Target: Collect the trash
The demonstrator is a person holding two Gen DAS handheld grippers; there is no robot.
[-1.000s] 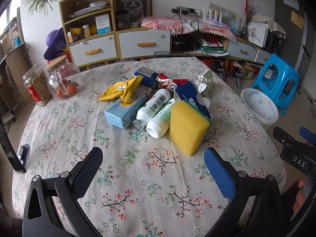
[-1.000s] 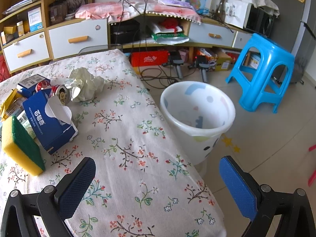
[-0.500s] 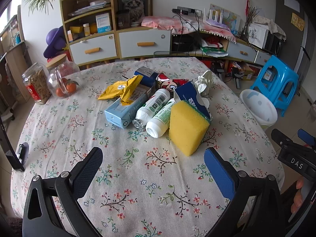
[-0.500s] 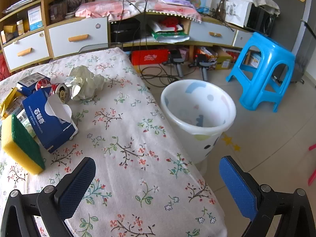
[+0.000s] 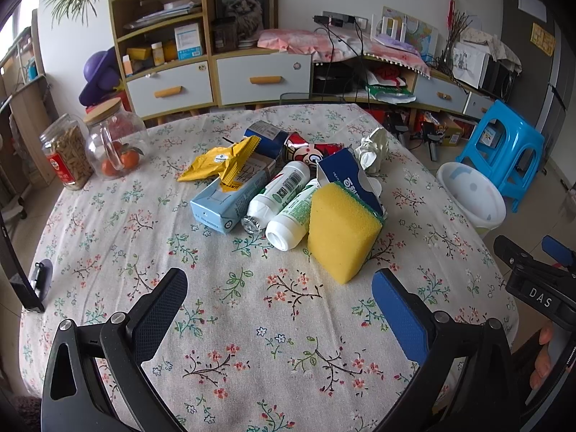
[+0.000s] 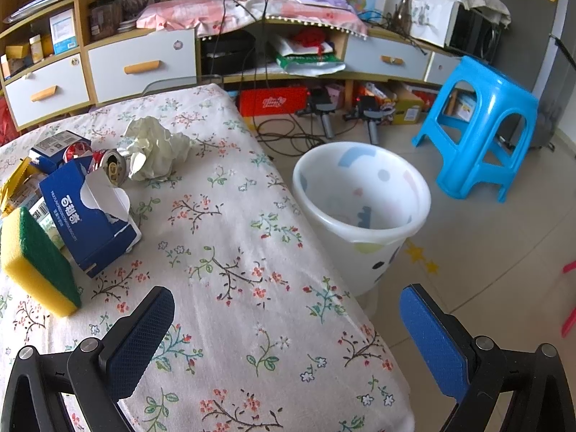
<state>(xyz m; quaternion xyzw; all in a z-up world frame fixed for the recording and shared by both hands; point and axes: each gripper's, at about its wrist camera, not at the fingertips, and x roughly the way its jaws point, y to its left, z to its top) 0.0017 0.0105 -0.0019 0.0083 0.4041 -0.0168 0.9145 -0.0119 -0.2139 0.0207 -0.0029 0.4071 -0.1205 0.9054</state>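
A heap of trash lies mid-table: a yellow sponge [image 5: 342,232], two white bottles [image 5: 279,190], a light blue carton [image 5: 230,198], a yellow wrapper [image 5: 221,160], a dark blue tissue box [image 5: 347,176], a red can [image 5: 306,151] and crumpled paper [image 5: 372,149]. My left gripper [image 5: 280,306] hovers open over the near tablecloth, short of the sponge. My right gripper [image 6: 288,327] is open above the table's right edge. The white bin [image 6: 360,212] stands on the floor beside that edge. The right wrist view also shows the sponge [image 6: 37,261], tissue box [image 6: 86,216] and paper [image 6: 154,147].
Two glass jars [image 5: 90,144] stand at the table's left. A blue plastic stool [image 6: 478,126] sits behind the bin. Cabinets with drawers [image 5: 262,79] and cables line the far wall. A person's fingers [image 5: 541,356] show at the left wrist view's lower right.
Both views have shifted only slightly; the left gripper drew back a touch. Nothing on the table moved and both grippers stayed open.
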